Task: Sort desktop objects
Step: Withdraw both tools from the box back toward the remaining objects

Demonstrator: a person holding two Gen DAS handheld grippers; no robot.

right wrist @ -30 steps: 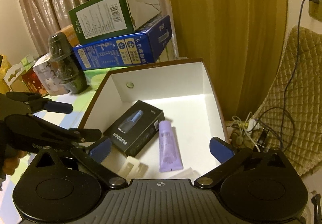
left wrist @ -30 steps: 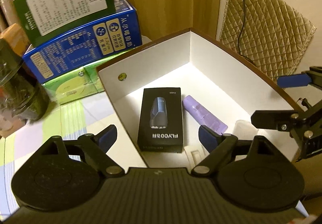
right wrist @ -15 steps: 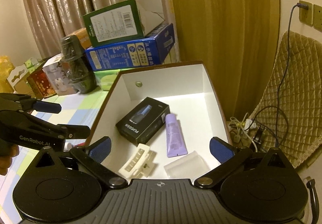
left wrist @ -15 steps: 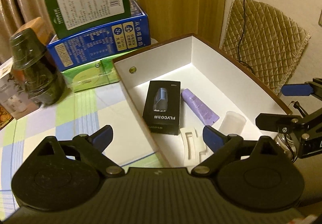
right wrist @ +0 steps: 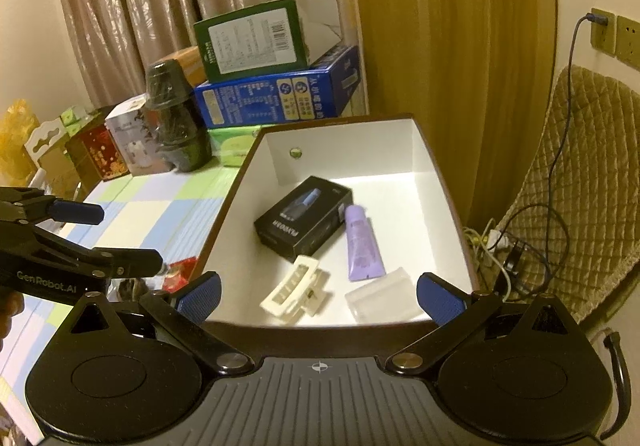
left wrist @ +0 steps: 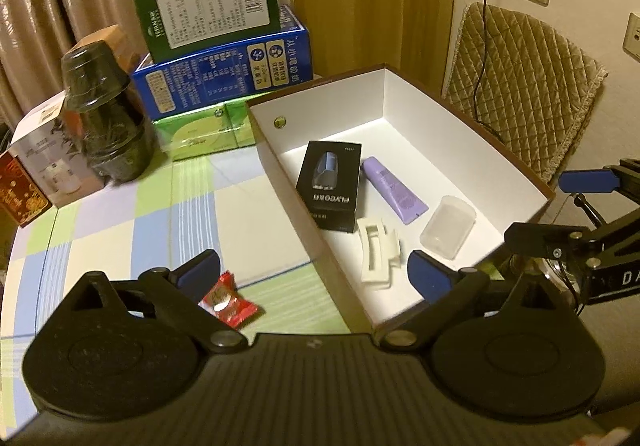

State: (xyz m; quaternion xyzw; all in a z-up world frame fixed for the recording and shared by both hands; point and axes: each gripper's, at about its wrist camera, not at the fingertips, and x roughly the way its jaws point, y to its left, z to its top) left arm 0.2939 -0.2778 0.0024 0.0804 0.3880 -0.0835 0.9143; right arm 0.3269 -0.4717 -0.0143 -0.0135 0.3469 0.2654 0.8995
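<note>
A white box with a brown rim (left wrist: 472,129) (right wrist: 444,181) holds a black shaver box (left wrist: 330,183) (right wrist: 304,217), a purple tube (left wrist: 392,189) (right wrist: 362,244), a white hair clip (left wrist: 378,254) (right wrist: 296,288) and a clear plastic case (left wrist: 448,232) (right wrist: 380,300). A red candy wrapper (left wrist: 228,300) (right wrist: 180,272) lies on the checked tablecloth left of the box. My left gripper (left wrist: 314,272) is open and empty above the box's near left corner. My right gripper (right wrist: 318,296) is open and empty over the box's near edge.
Green, blue and light green cartons (left wrist: 216,57) are stacked behind the box, with a dark wrapped jar (left wrist: 108,121) and small gift boxes (left wrist: 36,165) to the left. A quilted chair (left wrist: 520,93) and wall sockets with cables (right wrist: 516,242) are to the right.
Both grippers have pulled back and up from the box. More of the tablecloth, the hair clip, the clear case and the red candy have come into view.
</note>
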